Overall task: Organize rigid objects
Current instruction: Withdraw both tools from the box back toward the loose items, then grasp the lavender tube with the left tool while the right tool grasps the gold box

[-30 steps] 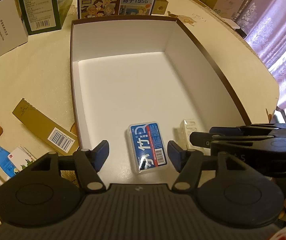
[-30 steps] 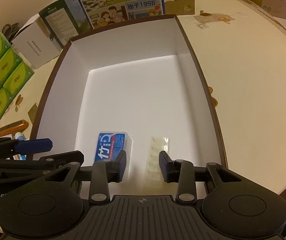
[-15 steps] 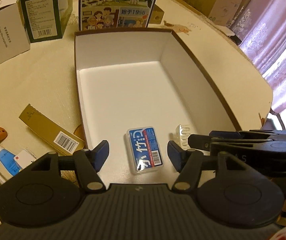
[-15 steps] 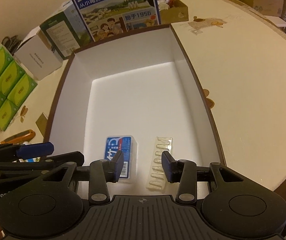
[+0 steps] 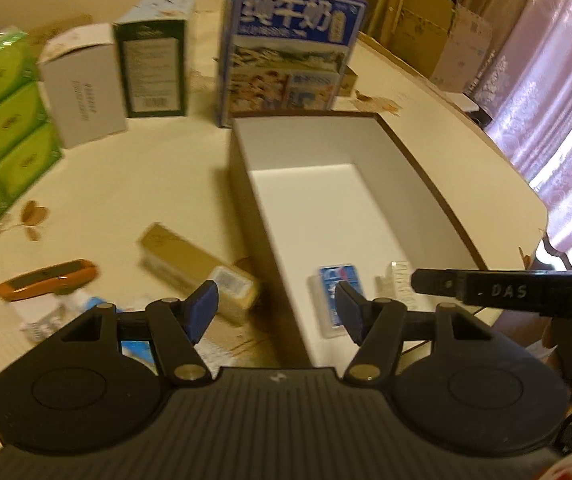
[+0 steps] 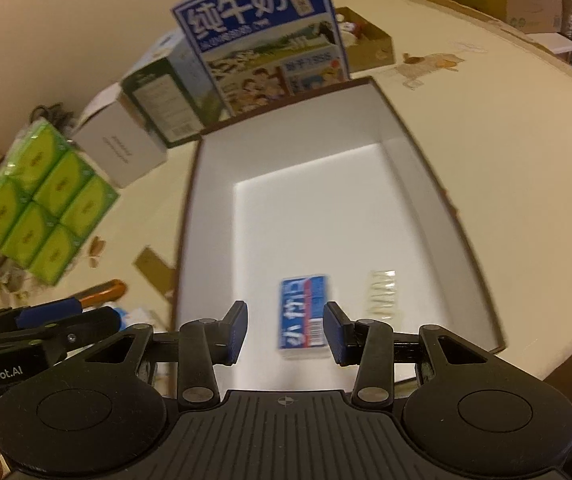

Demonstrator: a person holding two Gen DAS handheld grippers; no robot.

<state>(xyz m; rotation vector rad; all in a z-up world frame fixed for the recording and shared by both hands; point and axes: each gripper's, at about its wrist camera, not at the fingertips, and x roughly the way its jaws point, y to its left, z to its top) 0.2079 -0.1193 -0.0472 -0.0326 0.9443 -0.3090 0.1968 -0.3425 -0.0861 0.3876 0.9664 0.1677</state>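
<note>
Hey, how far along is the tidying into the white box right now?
Done: the blue toothpick case and the clear blister strip lie inside the white box. In hand: nothing; the left hand-held gripper and right hand-held gripper are both open and empty. Left: the tan carton, orange tool and small items beside it remain on the table.

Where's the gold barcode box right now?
In the left wrist view, the gold box lies on the table, left of the white tray, right of the orange tool.
</note>
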